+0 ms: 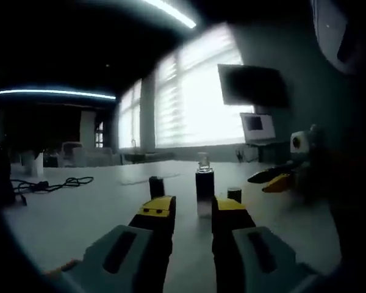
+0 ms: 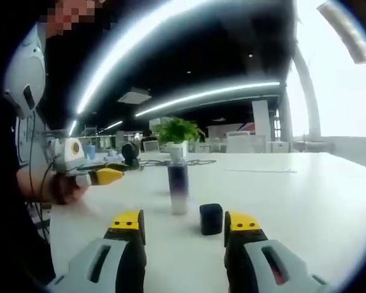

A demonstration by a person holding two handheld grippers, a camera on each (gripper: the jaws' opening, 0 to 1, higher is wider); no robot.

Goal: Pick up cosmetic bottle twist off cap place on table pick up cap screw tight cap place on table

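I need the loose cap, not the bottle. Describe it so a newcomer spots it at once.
Start from the wide white table in the right gripper view. Near its front stands the tall cosmetic bottle, dark above, pale below. The cap sits apart from it, toward the right gripper: a short, squat, all-black cylinder standing upright, far lower than the bottle.

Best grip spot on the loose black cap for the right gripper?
Grip the short black cylindrical cap across its round side wall, coming in level along the white table. It stands upright, apart from the tall dark bottle, just ahead between the open right gripper jaws.
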